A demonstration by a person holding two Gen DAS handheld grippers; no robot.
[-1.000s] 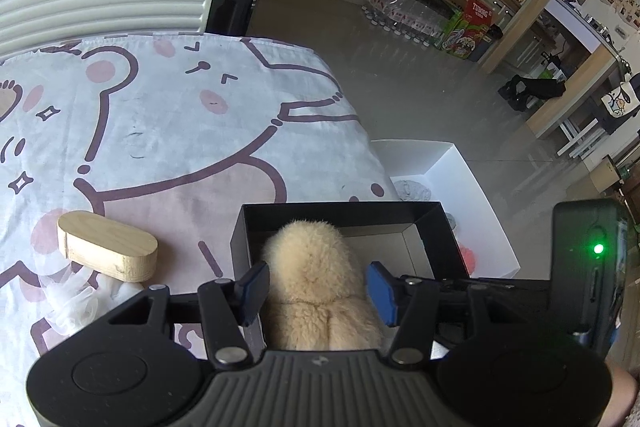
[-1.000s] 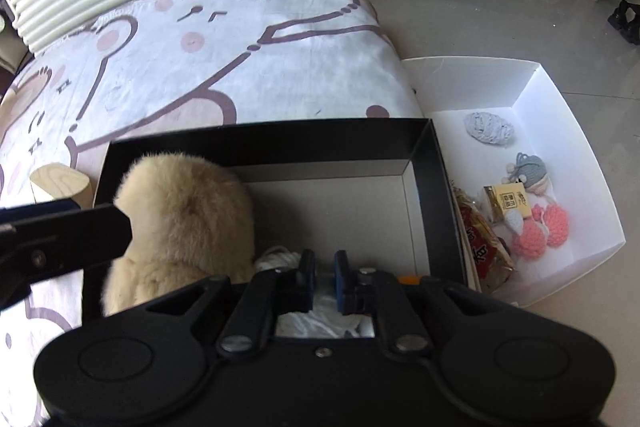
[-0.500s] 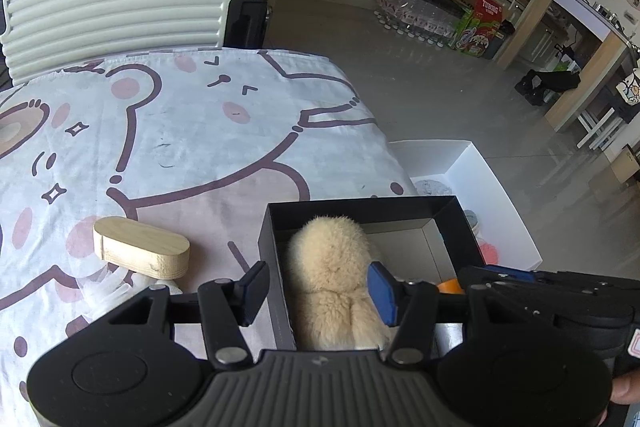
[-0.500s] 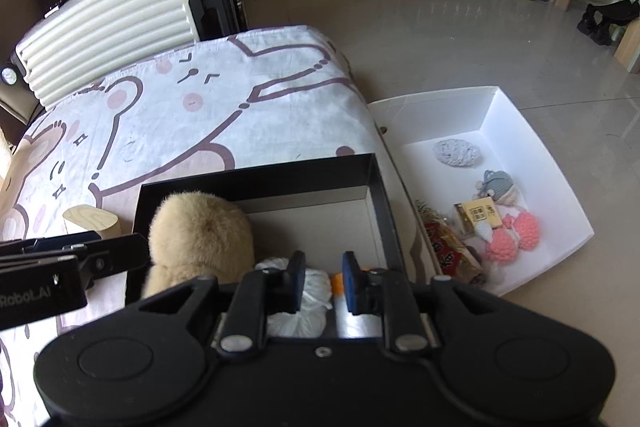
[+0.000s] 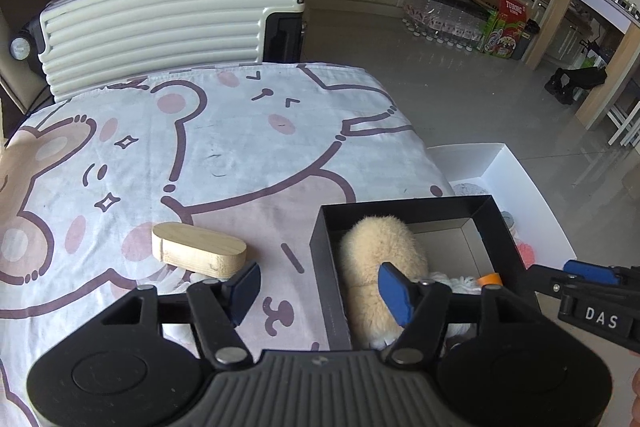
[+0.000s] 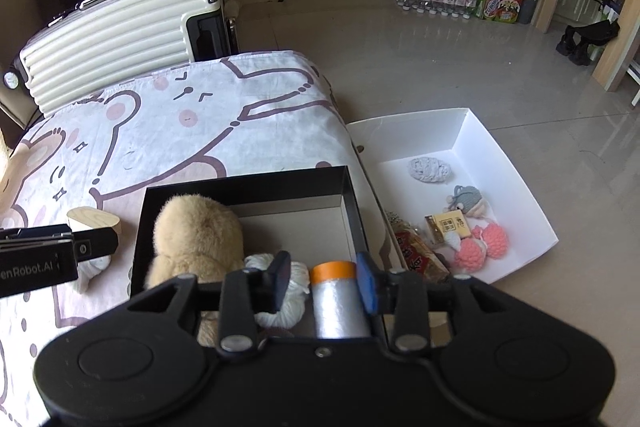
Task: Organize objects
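Right gripper (image 6: 323,281) fingers, just opening, hang empty above the silver roll (image 6: 338,301) at lower centre, its orange end pointing up-frame inside the black box (image 6: 244,181); left gripper (image 5: 318,291) likewise parted, empty.

- The left tool (image 5: 318,293) hangs over the worktop (image 5: 240,155) with its blue pads well apart; its jaws have just been opening and nothing is pressed between them.
- Its right pad sits over the plush (image 5: 380,259) in the black box (image 5: 326,267), just ahead and right.
- The box's left wall runs between the pads.
- A wooden block (image 5: 198,253) lies just ahead of the left pad, on the bear-print cloth.
- White yarn (image 5: 460,283) and an orange cap (image 5: 490,279) show beyond the right pad.
- The right tool (image 5: 588,277) reaches in from the right edge.
- A white tray (image 5: 532,195) lies right of the box, a suitcase (image 5: 168,23) far ahead.
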